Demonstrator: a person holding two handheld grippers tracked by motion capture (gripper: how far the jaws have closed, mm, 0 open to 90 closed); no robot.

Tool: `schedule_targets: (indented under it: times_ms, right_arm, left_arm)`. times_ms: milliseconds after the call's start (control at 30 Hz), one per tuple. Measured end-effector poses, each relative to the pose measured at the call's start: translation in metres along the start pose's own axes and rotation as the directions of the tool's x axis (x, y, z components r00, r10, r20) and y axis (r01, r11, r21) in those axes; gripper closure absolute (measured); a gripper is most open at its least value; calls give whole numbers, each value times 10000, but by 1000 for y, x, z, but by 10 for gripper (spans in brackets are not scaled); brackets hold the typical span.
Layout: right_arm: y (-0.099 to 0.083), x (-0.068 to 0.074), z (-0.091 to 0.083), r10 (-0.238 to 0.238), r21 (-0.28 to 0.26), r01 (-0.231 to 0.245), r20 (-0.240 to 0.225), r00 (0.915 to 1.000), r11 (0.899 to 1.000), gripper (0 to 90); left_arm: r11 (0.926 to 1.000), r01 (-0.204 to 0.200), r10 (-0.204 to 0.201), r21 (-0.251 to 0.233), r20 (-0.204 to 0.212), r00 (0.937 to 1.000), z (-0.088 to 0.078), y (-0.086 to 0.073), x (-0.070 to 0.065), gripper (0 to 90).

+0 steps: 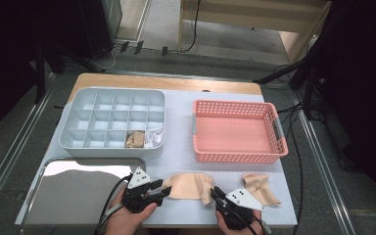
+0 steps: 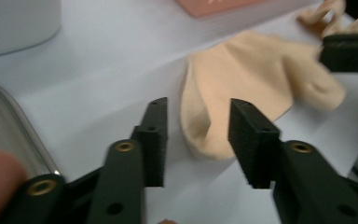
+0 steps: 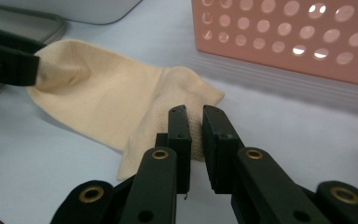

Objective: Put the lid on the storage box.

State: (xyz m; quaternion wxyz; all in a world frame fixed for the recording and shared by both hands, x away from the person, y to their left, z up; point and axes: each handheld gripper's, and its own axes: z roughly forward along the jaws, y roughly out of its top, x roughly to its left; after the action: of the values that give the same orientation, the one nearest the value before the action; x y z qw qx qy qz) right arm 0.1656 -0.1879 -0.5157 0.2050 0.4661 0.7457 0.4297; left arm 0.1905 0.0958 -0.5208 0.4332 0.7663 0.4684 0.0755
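Item one: the beige sock (image 1: pixel 188 186), lying flat on the white table cover (image 1: pixel 181 122) between our two grippers. The left gripper (image 2: pixel 198 140) stands at the sock's toe end; its fingers (image 2: pixel 154 140) are apart, the rounded edge of the fabric sits in the gap, and we cannot tell whether the pads press on it. The right gripper (image 3: pixel 193 140) is at the cuff end; its fingers (image 3: pixel 179 140) are almost together, clamped on a fold of the ribbed cuff.

Item two: a second beige sock (image 1: pixel 259 188), crumpled, just beside the right gripper on its outer side.

Item three: a pink perforated basket (image 1: pixel 237 129), beyond the right fingers.

Item four: a grey divided organiser (image 1: pixel 112 122), beyond the left fingers, with a beige bundle (image 1: pixel 135 139) and a white bundle (image 1: pixel 154 138) in its near-row compartments.

Item five: a metal tray (image 1: pixel 78 191), touching distance outward of the left gripper.
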Motion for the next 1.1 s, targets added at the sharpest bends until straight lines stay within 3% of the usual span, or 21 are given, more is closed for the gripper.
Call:
schedule_targets:
  times_ms: [67, 167, 333, 433, 500, 567, 633, 700, 767, 867, 933, 1000, 1100]
  right_arm:
    - [1, -2, -2, -43, -47, 42, -62, 10000, 10000, 820]
    - [2, -9, -6, -228, -146, 228, -58, 9997, 9996, 819]
    - [4, -22, -14, -542, -249, 545, 148, 9984, 9982, 824]
    - [2, -29, -8, -889, 413, 874, 345, 9954, 9953, 772]
    - [-1, -33, -6, -532, 488, 506, 545, 9971, 9975, 720]
    - [-1, -37, -12, 368, 54, -370, 228, 9991, 9993, 708]
    - [0, -39, -15, 1008, -233, -1001, 301, 9945, 9947, 702]
    - [-3, -40, -14, 1605, -217, -1597, 418, 9862, 9869, 685]
    - [-8, -36, -11, 2051, -87, -2051, 117, 9787, 9787, 663]
    - [-12, -27, -4, 2263, 403, -2273, 281, 9737, 9730, 650]
    - [-13, -23, -1, 2038, 622, -2071, 558, 9774, 9763, 649]
    - [-15, -17, 0, 1449, 797, -1519, 875, 9856, 9852, 679]
    - [-15, -14, -1, 1109, 934, -1202, 982, 9890, 9884, 822]
  left_arm:
    - [9998, 180, -180, 69, -15, 9998, 1, 0, 3, 751]
    - [9993, 340, -341, 165, 66, 9994, 0, 0, 8, 867]
    - [9990, 329, -334, 300, 169, 9993, -2, -1, 10, 885]
    - [9985, 234, -243, 491, 179, 9995, 1, -2, 8, 846]
    - [9988, 221, -239, 448, 407, 9989, 1, -2, 8, 734]
    - [9995, 246, -255, 202, 434, 9987, -1, -1, 10, 659]
    - [9984, 515, -503, -234, 477, 9976, -4, 1, 12, 579]
    - [9977, 527, -498, -433, 656, 9966, -5, 3, 12, 568]
    - [9990, 299, -280, -338, 553, 9981, -3, 5, 10, 580]
    - [9998, 192, -193, 96, 142, 9997, 1, 5, 10, 723]
    - [9993, 130, -130, 351, -12, 9999, 3, 4, 12, 794]
    - [9986, 194, -195, 500, 8, 9998, 5, 3, 13, 836]
    - [9984, 167, -165, 543, -26, 9999, 6, 2, 12, 884]
